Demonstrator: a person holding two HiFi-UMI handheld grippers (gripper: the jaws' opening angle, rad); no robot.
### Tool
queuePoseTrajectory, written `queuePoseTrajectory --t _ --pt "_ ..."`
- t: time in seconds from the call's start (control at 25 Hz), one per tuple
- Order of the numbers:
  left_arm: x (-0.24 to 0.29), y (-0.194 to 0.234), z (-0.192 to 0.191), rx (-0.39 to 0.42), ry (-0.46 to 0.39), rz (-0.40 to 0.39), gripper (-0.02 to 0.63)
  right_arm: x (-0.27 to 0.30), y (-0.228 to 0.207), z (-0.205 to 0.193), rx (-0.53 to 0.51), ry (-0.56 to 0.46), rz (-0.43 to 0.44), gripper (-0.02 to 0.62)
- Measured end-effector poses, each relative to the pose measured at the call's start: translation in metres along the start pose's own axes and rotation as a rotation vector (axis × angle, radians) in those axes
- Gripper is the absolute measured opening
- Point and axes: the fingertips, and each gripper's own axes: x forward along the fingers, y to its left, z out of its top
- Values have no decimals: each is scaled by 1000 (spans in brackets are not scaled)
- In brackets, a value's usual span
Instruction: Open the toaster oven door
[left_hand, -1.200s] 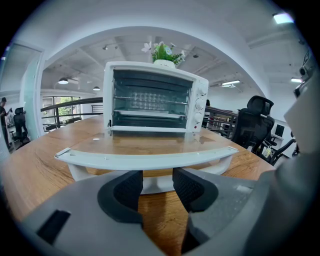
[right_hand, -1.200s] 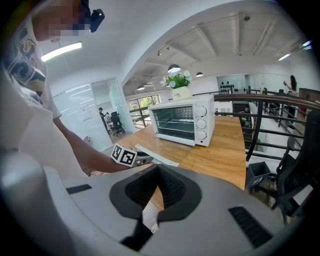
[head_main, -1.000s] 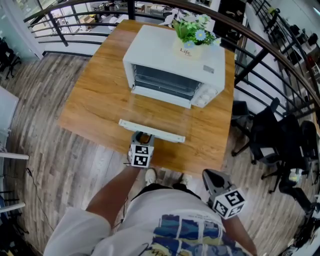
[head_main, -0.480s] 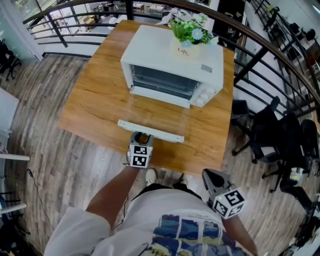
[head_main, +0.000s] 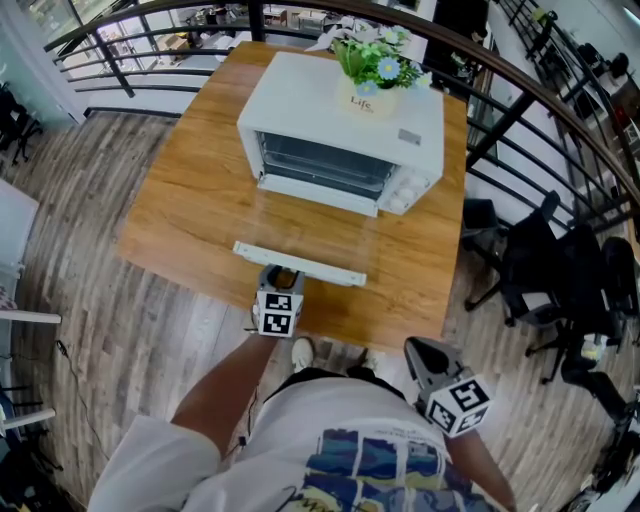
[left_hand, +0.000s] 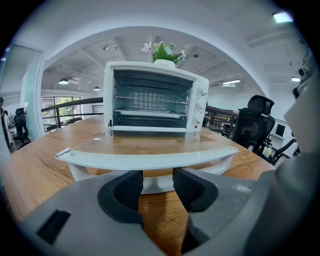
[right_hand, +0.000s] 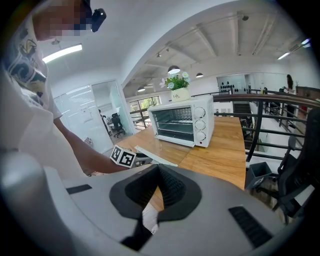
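Fingers (left_hand: 129, 189) of your left gripper (left_hand: 157, 176) stand apart, gripping nothing; the toaster oven door (left_hand: 145, 144) lies folded down flat, its handle (left_hand: 150, 160) just beyond them. Your right gripper (right_hand: 156, 172) is closed, empty.

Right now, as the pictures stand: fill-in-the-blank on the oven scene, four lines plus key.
The toaster oven door is ___, lying flat over the table.
The flower pot stands on ___ of the oven.
The left claw, by the door handle, has its jaws ___.
The right claw is ___, with nothing in it.
Missing words: open; top; apart; shut.
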Motion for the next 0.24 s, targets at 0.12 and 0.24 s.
queuePoseTrajectory --t 0.12,0.24 --pt "0 0 0 -1 0 0 178 0 -2 1 -1 1 0 0" --pt "1 1 1 0 1 1 178 -1 -4 2 -1 4 0 0"
